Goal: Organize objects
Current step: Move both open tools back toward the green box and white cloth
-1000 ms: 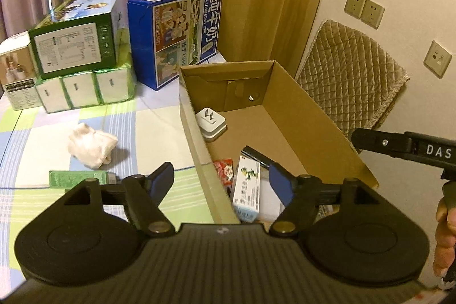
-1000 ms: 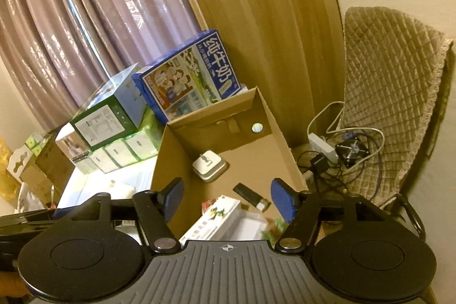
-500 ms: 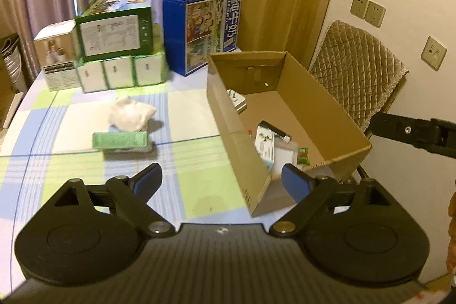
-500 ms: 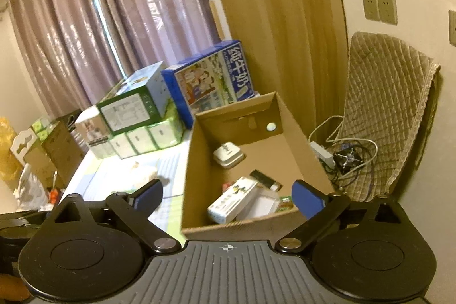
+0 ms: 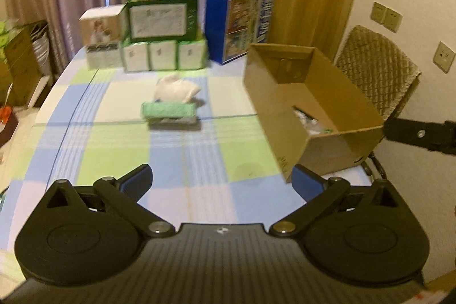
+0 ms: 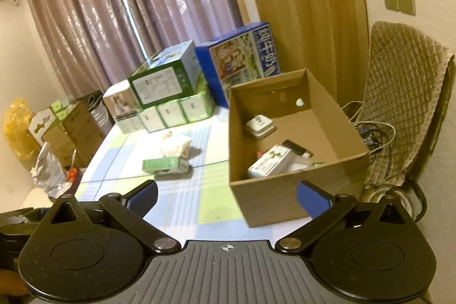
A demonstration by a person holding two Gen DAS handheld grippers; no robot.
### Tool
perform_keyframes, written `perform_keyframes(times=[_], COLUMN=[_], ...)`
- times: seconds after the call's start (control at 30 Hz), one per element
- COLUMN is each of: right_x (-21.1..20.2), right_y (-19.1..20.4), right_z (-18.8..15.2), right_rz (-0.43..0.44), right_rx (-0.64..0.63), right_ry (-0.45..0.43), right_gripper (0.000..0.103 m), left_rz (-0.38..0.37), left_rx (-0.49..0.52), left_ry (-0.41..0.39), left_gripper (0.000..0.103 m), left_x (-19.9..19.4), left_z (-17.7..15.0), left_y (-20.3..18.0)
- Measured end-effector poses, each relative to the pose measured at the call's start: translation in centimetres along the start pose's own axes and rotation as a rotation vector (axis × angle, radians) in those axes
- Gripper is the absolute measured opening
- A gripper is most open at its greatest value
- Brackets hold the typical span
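An open cardboard box stands at the table's right edge. Inside it lie a white plug adapter, a white-green medicine box and a black stick. On the checked tablecloth left of the box rest a green packet and, just behind it, a white crumpled cloth. My left gripper is open and empty above the near part of the table. My right gripper is open and empty too, in front of the box's near wall.
Stacked cartons line the table's far edge: a green one on white-green packs, a blue milk carton, a small white box. A quilted chair stands right of the table, with cables beside it. Bags and boxes crowd the floor at the left.
Both grippers have pulled back and up from the cardboard box, and their fingers have spread wider. More of the table now shows; the packet and cloth have not moved.
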State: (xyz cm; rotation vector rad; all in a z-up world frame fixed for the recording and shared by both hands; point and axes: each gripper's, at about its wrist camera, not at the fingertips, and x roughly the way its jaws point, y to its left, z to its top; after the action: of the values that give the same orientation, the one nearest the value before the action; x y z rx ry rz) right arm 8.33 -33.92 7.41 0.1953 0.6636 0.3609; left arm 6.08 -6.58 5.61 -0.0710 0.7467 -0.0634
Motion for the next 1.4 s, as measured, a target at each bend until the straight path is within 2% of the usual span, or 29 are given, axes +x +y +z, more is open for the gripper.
perform_keyframes(times=[0.2,0.37,1.13,1.4], right_x=[0.6,1.4,3.2,4.8], right_y=[1.6,3.1,4.4,6.4], right_z=[-0.7,-1.1,-1.3,-0.8], right_rz=[0.026,0.047,0.057,0.104], right_rx=[-0.013,-0.038,-0.071,-0.193], right_ry=[0.021,0.038,0.069,0.065], right_gripper=[0.101,0.101,0.101,0.101], left_rz=[0.059,0.079,0.056,0.015], left_rx=[-0.041,-0.058,-0.049,0.017], left_ry=[0.009,0.009,0.01,-0.004], left_gripper=[0.102,0.102,0.102,0.102], left_x=[-0.8,-1.1,-0.4,1.0], left_z=[-1.2,-1.4,-1.7,-0.8], left_y=[3.3,4.6,5.4,7.1])
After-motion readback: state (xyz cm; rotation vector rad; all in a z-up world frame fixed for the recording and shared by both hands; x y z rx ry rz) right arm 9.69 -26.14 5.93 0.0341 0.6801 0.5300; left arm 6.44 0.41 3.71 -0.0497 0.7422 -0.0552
